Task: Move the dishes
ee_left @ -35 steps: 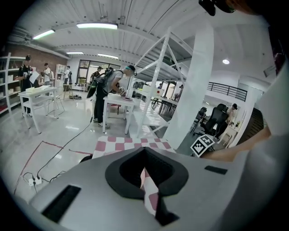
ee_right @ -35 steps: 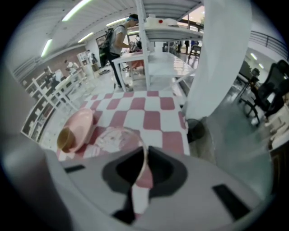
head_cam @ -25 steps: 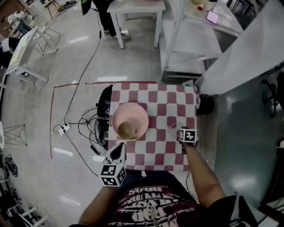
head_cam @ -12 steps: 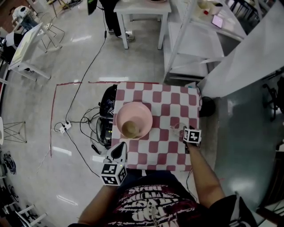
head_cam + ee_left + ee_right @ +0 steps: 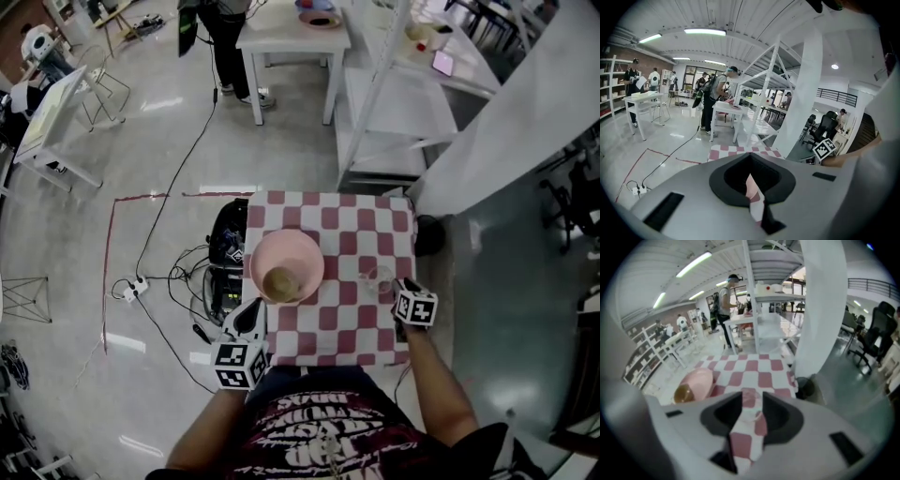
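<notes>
On the small bench (image 5: 404, 349) with its red-and-white checked cloth (image 5: 330, 221), a wide pink plastic bowl (image 5: 300, 253) sits by the left edge, a small brown bowl (image 5: 280, 281) inside it. A clear drinking glass (image 5: 379, 278) stands upright near the right edge. Just beside it hangs the right gripper (image 5: 401, 291). Its fingers (image 5: 780, 416) have just been opening, and the glass shows in the gap, unpressed. The left gripper (image 5: 251, 313) hovers at the near left corner, fingers (image 5: 736, 176) slightly apart on nothing.
</notes>
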Tool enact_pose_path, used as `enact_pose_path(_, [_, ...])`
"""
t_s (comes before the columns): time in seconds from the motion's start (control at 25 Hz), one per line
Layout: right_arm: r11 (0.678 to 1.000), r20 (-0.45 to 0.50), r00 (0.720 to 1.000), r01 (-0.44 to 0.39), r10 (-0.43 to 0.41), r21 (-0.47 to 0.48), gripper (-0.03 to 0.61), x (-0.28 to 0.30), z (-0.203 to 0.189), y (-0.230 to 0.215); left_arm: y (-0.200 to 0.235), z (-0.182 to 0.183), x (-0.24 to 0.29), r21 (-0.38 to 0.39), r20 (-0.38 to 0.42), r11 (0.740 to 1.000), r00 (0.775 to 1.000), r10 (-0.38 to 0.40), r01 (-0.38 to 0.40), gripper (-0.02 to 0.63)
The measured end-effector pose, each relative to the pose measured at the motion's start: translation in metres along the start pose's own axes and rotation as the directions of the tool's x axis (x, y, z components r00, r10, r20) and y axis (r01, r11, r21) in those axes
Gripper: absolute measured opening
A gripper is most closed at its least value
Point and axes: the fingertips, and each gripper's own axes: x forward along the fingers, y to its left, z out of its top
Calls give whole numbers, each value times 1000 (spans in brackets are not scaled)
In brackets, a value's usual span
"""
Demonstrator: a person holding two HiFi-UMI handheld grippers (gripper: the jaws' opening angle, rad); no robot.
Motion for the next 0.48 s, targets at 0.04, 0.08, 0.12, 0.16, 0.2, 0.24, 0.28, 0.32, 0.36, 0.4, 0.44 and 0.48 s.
enact_pose_path(0.04, [1000,35,999,-25,24,2,146,-10,5,9,1,3,-1,8,8,1000,1000,-4,4,25])
enact_pose_path(0.08, [999,75,996,-52,52,-2,120,-22,10,19,2,6,-2,15,16,1000,1000,-8,8,25])
enact_pose_path(0.12, [996,116,989,-86,87,-10,83,-34,16,30,4,9,-3,20,25,1000,1000,-13,12,25])
enact_pose_path(0.16, [992,155,980,-126,128,-21,59,-46,22,43,5,11,-3,24,34,1000,999,-17,16,25])
enact_pose_path(0.2, [985,190,967,-167,170,-31,47,-59,27,57,6,14,-4,28,41,999,999,-21,20,25])
enact_pose_path(0.24, [979,222,953,-201,205,-41,43,-71,33,71,8,17,-4,32,47,999,999,-26,24,25])
enact_pose_path(0.28, [974,249,941,-223,228,-50,40,-82,38,84,9,20,-5,36,53,999,998,-30,28,25])
enact_pose_path(0.32, [970,271,932,-235,242,-59,37,-91,42,96,11,22,-5,41,59,999,998,-35,32,25])
enact_pose_path(0.36, [968,289,924,-242,252,-70,37,-99,46,107,12,24,-5,49,63,998,997,-40,37,25])
enact_pose_path(0.4, [965,302,917,-247,261,-83,36,-105,47,117,12,26,-4,61,66,997,997,-47,43,25])
enact_pose_path(0.44, [963,308,912,-252,270,-98,35,-108,48,126,11,28,-4,80,66,996,996,-54,49,25])
enact_pose_path(0.48, [960,307,910,-258,279,-110,35,-110,46,134,10,30,-4,106,65,993,996,-62,55,25])
